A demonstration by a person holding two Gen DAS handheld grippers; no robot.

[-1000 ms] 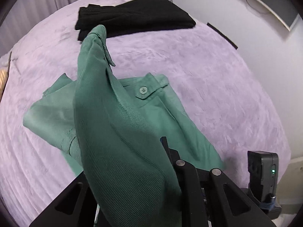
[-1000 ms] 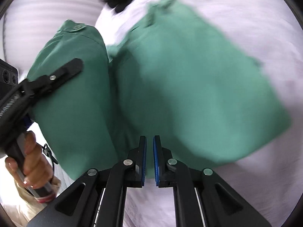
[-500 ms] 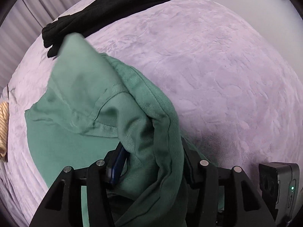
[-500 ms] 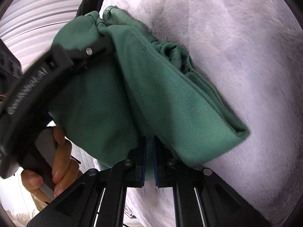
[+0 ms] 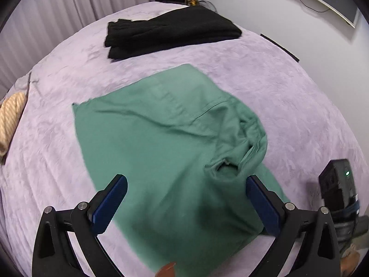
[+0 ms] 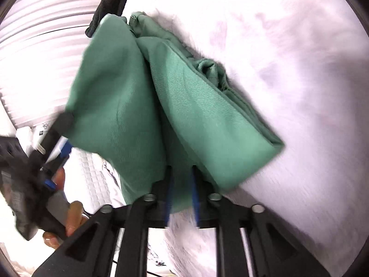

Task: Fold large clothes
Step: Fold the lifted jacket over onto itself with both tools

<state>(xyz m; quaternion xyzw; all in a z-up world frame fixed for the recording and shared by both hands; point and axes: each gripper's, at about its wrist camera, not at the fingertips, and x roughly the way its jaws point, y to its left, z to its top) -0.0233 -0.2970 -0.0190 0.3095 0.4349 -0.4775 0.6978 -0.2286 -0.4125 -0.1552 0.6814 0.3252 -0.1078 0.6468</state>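
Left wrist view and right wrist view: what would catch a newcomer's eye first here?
The folded green garment dominates, lying in the middle of the lilac bedspread between the wide-open fingers of the left gripper. Behind it, at the far edge of the bed, sits a folded black garment. In the right wrist view, the right gripper has green cloth between its slightly parted fingers.
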